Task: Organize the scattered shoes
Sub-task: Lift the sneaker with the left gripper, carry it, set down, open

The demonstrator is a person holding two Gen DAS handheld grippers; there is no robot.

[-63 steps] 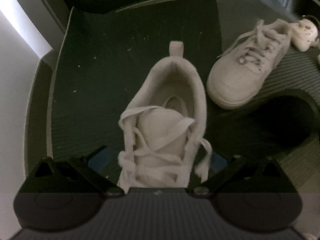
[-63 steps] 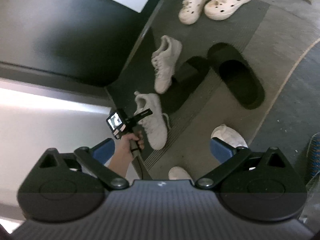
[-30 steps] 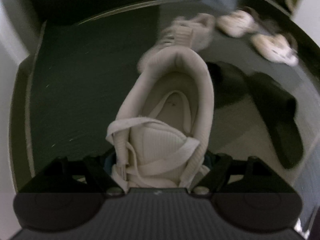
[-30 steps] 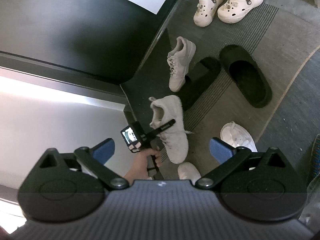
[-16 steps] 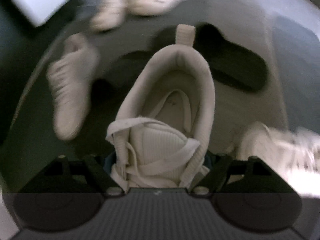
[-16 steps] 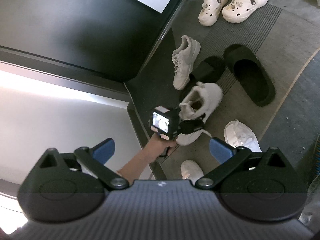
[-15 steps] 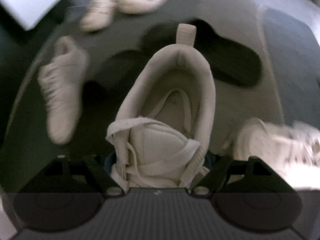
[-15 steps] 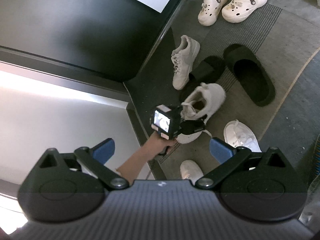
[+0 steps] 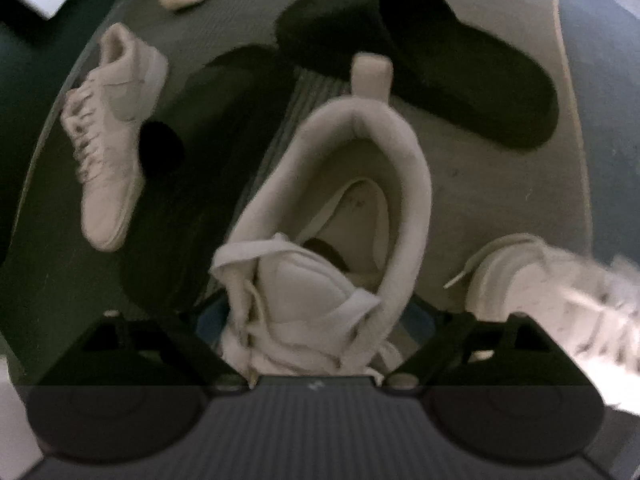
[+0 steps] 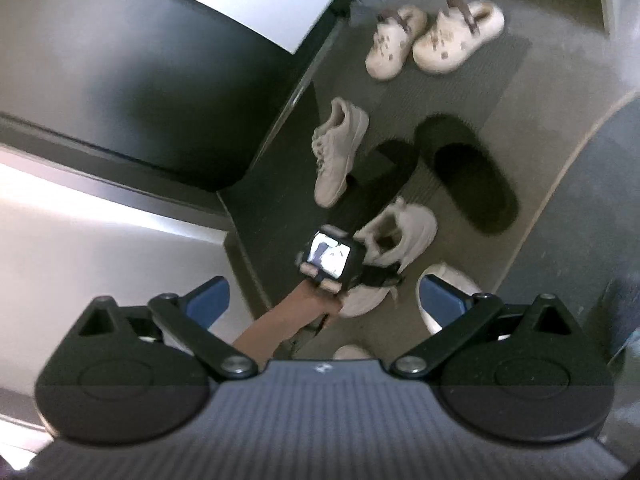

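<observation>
Beside the black slide point(image 9: 460, 76) on the floor mat point(image 9: 500, 184), the left tool point(image 9: 316, 320) is opening around the white sneaker point(image 9: 352, 208), best lifted straight off; the right tool point(image 10: 320, 296) hangs open, empty.

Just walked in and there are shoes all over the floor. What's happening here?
A person is tidying shoes with a handheld claw in each hand. The left claw has a white sneaker between its opening jaws, beside two black slides. The right claw hangs open and empty above. Another sneaker and cream clogs lie farther off.
</observation>
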